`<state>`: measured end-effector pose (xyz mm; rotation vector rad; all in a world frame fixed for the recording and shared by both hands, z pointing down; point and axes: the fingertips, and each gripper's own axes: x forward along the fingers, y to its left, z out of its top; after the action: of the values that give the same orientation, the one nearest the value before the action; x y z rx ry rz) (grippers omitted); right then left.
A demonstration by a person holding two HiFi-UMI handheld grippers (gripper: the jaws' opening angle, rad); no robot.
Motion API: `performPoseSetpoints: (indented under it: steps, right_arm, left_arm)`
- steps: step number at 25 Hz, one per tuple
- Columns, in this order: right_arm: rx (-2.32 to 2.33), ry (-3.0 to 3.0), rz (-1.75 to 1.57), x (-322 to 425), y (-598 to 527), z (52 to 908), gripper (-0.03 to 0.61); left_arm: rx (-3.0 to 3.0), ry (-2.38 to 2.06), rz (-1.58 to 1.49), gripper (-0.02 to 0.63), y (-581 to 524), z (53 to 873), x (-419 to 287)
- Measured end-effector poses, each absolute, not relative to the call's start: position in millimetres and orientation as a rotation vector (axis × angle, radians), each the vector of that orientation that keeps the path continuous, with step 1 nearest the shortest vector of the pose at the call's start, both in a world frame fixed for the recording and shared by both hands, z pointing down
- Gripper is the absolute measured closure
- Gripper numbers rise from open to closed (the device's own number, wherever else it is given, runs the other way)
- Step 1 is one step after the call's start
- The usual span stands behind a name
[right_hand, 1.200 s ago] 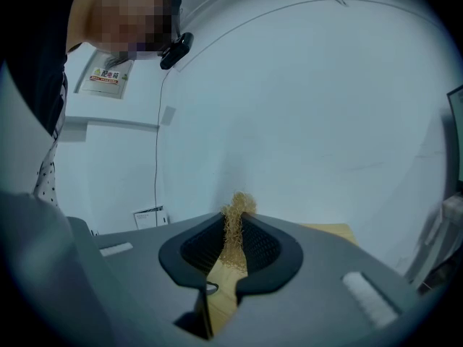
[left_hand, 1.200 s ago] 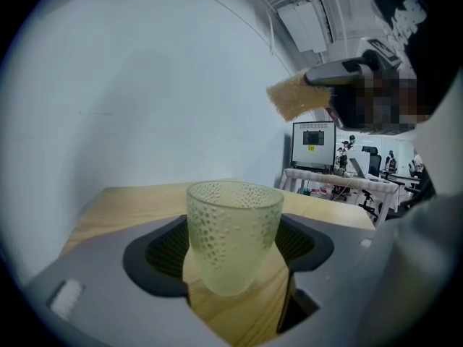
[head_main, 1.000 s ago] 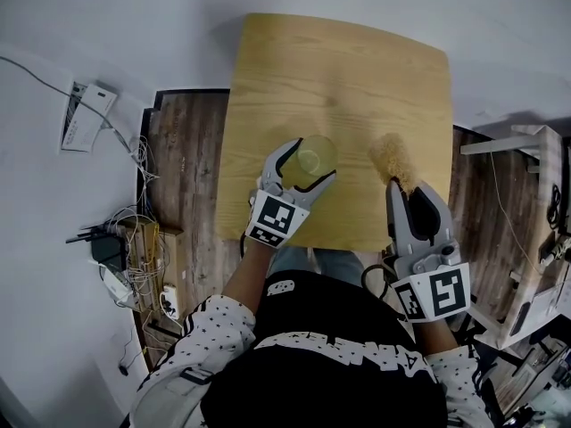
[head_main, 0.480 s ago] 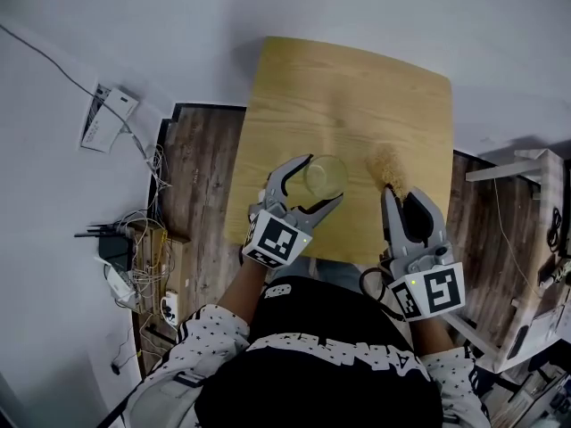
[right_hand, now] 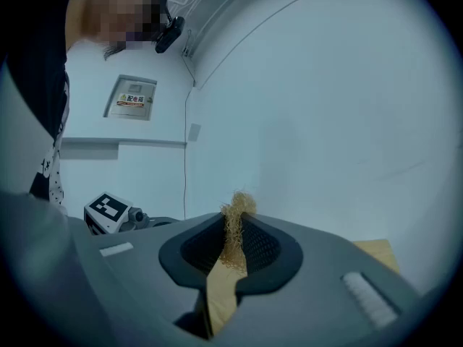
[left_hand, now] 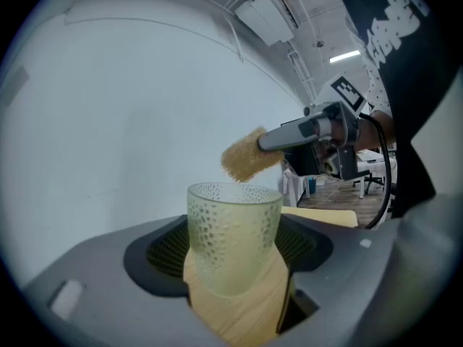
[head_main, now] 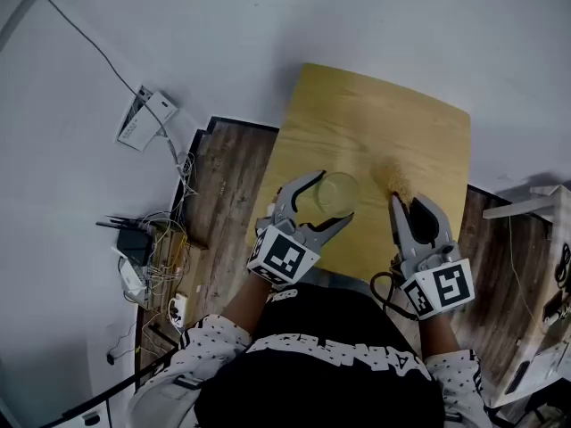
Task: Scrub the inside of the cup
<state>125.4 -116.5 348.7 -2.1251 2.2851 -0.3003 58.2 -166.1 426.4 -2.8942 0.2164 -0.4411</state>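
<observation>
Two grippers, one cup, one scrubber and one wooden table are what we count. Our left gripper has its fingers spread wide and pressed against both sides of the clear, dimpled cup, mouth up, over the table's near edge; we cannot tell whether it touches the wood. Our right gripper has its fingers nearly together, pinching the tan, fibrous scrubber just right of the cup.

Only the head view shows the wood floor and the tangle of cables by the wall. Only the left gripper view shows the scrubber above the cup, beyond its rim and outside it. Only the right gripper view shows the strands squeezed between the ribbed pads.
</observation>
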Motion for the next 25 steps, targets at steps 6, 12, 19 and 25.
performPoseSetpoints:
  steps: [6, 12, 19, 25]
  right_arm:
    - [-1.841, 2.442, -0.217, 104.9, -117.0, 321.5, 0.514]
    - [-1.584, 2.776, -0.067, 62.3, -112.8, 306.6, 0.514]
    - [-1.539, 3.028, 0.016, 30.0, -115.7, 317.5, 0.514]
    - [-1.485, 3.123, 0.024, 19.0, -122.7, 323.7, 0.514]
  left_arm:
    - [-2.821, 0.265, -0.475, 0.245, -163.1, 407.7, 45.6]
    - [-2.763, 0.295, -0.483, 0.245, -160.9, 390.3, 36.0]
    - [-2.633, 0.377, -0.579, 0.245, -167.7, 383.1, 26.3]
    - [-2.603, 0.395, -0.609, 0.245, -168.0, 382.1, 26.3]
